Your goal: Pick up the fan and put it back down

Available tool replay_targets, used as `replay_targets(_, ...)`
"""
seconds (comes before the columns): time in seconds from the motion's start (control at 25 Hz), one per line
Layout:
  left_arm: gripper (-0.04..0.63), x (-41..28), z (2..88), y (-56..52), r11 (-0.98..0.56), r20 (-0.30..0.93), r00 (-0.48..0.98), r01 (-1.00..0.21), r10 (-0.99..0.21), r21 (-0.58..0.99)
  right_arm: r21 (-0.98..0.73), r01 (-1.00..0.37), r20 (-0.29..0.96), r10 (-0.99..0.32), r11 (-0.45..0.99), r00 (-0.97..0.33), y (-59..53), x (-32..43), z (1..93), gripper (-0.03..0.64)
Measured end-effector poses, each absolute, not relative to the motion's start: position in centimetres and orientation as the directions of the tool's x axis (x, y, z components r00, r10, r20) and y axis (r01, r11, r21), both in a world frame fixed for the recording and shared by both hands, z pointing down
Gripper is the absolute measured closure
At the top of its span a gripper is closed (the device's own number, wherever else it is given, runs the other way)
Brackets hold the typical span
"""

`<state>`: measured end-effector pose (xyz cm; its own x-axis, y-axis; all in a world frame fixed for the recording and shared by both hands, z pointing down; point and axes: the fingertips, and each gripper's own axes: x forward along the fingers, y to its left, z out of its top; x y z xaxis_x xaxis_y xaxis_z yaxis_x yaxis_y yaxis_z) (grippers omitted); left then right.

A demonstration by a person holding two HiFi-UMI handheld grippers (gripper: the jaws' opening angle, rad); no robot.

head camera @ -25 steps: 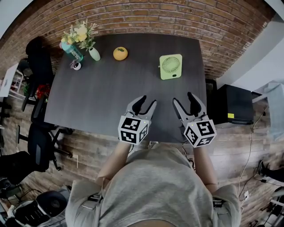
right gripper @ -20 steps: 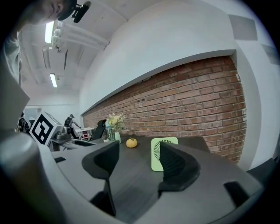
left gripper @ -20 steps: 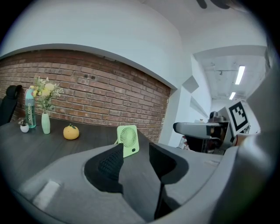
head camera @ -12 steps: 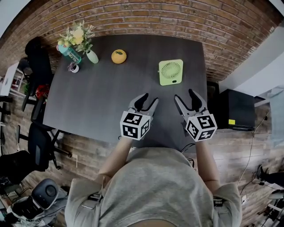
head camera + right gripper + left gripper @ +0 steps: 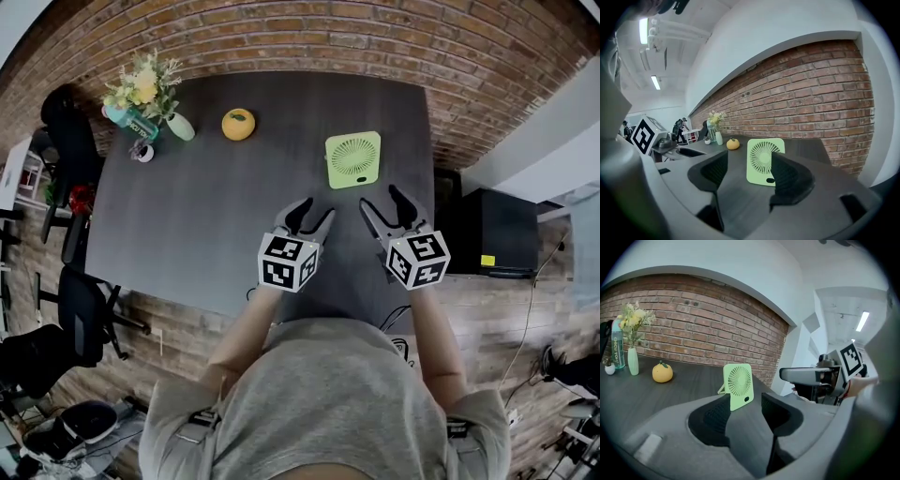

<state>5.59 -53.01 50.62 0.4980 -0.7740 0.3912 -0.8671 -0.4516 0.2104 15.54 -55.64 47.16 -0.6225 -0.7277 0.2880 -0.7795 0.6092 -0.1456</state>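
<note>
At the near edge of a dark table [image 5: 206, 216], a person [image 5: 328, 394] in a grey top stands with a two-jaw gripper in each hand. The left gripper [image 5: 315, 210] hangs just inside the near edge, a little right of the table's middle. Its jaws have just been opening and stand apart with nothing between them. The right gripper [image 5: 381, 199] is beside it, closer to the right edge, its jaws also spread wide and empty. Both point toward the far side, tipped slightly down.

Beyond them, toward the right edge, a small light-green square fan [image 5: 353, 159] stands upright on its rear prop with its grille facing the person. It is apart from both grippers and nearer the right one.

Farther off, toward the far left corner, sit an orange fruit [image 5: 238, 124], a white vase [image 5: 178, 126] of flowers and a teal bottle [image 5: 127, 120]. A brick wall [image 5: 309, 37] runs behind the far edge.

This looks like the approach, with the pickup not yet begun. The next move calls for bringing open jaws around the fan's thin body and closing gently, since it looks light and could tip off its prop.
</note>
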Motion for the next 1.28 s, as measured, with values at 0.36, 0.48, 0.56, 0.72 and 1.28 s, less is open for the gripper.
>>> replay_targets(0.36, 0.367, 6.2, 53.8, -56.3, -0.439, 0.435, 0.494, -0.869, -0.753, 0.227, -0.173, -0.811, 0.284, -0.761, 0.558, -0.584, -59.9, 15.9, 49.9, 0.336)
replay_targets(0.48, 0.365, 6.3, 54.6, -57.5, -0.43, 0.444, 0.489, -0.872, -0.75, 0.234, -0.173, -0.82, 0.297, -0.765, 0.546, -0.572, -61.0, 15.7, 51.0, 0.33)
replay_targets(0.56, 0.365, 6.4, 55.2, -58.3, -0.428, 0.455, 0.487, -0.873, -0.746, 0.234, -0.178, -0.824, 0.311, -0.764, 0.537, -0.565, -61.7, 15.7, 51.9, 0.328)
replay_targets(0.72, 0.365, 6.4, 56.4, -59.7, -0.427, 0.469, 0.49, -0.871, -0.734, 0.242, -0.176, -0.828, 0.341, -0.756, 0.532, -0.558, -62.9, 15.4, 53.5, 0.317)
replay_targets(1.28, 0.354, 7.2, 60.5, -62.8, -0.418, 0.487, 0.513, -0.858, -0.706, 0.299, -0.155, -0.791, 0.421, -0.684, 0.592, -0.595, -67.4, 14.5, 56.6, 0.272)
